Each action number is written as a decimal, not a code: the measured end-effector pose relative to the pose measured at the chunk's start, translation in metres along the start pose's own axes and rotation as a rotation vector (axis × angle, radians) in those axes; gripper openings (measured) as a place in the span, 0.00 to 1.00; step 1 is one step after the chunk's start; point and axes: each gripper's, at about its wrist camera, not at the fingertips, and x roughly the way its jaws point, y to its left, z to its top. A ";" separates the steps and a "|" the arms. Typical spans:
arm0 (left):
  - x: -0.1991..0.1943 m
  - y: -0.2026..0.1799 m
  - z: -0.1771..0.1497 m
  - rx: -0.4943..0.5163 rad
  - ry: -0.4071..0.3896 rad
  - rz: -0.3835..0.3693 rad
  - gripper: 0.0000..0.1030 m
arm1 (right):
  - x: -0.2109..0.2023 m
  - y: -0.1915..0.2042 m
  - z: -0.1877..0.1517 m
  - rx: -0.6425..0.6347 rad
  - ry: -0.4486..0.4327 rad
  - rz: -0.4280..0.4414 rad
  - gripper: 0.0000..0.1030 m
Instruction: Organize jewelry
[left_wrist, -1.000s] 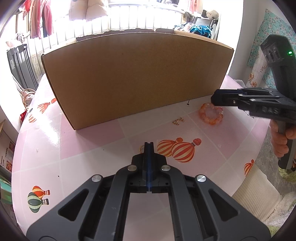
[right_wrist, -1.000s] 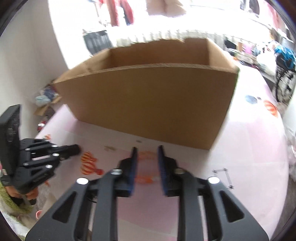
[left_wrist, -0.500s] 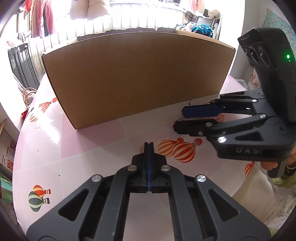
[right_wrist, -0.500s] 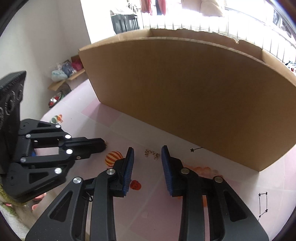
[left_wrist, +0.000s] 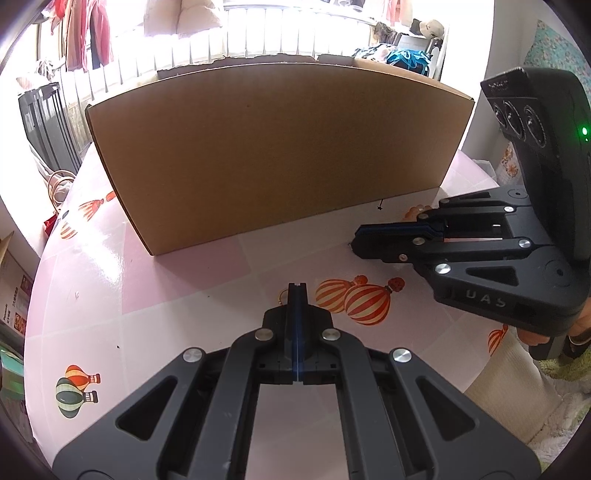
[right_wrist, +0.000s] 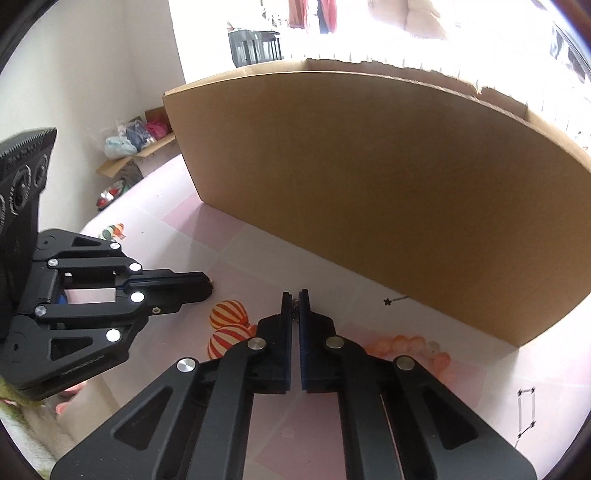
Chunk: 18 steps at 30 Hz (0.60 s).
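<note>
My right gripper (right_wrist: 294, 295) is low over the pink table and closed on a small metal chain (right_wrist: 295, 308) that shows in the narrow gap between its pads. It also shows in the left wrist view (left_wrist: 356, 236). An orange bead bracelet (right_wrist: 406, 343) lies on the table just right of its fingers; in the left wrist view a bit of it (left_wrist: 412, 213) peeks out behind the right gripper. My left gripper (left_wrist: 296, 286) is shut, with a thin gold ring (left_wrist: 283, 295) at its tip; I cannot tell if it grips it. It also shows in the right wrist view (right_wrist: 207, 286).
A big open cardboard box (left_wrist: 273, 155) stands across the back of the table; it also shows in the right wrist view (right_wrist: 369, 192). The tablecloth (left_wrist: 184, 280) is pink with balloon prints. The table edge runs close on the right (left_wrist: 491, 354).
My right gripper swung in from the bracelet to the small chain, came down and closed its jaws on it. The left gripper has stayed still and shut.
</note>
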 end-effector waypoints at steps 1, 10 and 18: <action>0.000 0.000 0.000 -0.001 0.000 0.000 0.00 | -0.001 -0.002 -0.002 0.016 0.000 0.013 0.03; 0.000 0.001 0.000 -0.004 -0.003 0.002 0.00 | -0.025 -0.020 -0.014 0.138 -0.036 0.055 0.03; -0.001 0.001 -0.001 -0.011 -0.001 0.003 0.00 | -0.045 -0.029 -0.012 0.190 -0.084 0.075 0.03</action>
